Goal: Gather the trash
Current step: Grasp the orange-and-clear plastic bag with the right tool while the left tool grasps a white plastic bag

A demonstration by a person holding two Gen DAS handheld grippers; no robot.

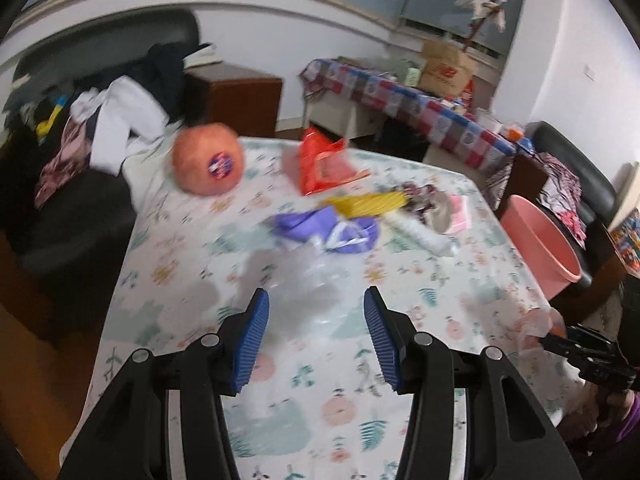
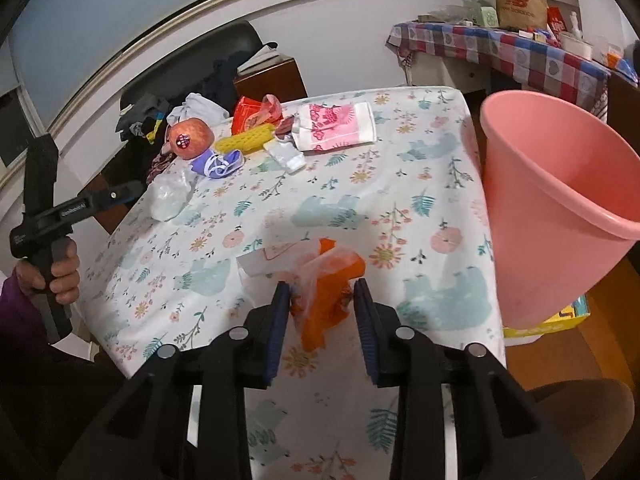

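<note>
The right gripper (image 2: 322, 300) has its jaws apart around the orange wrapper (image 2: 328, 292) on the near table, pink bin (image 2: 560, 200) just right; the left gripper (image 1: 316, 316), jaws apart too, faces the clear bag (image 1: 308, 280) just beyond

table centre (image 2: 360, 216): bare cloth, passable | far end: trash cluster (image 2: 256, 138) blocks | right edge: pink bucket (image 2: 560, 208) blocks
</note>
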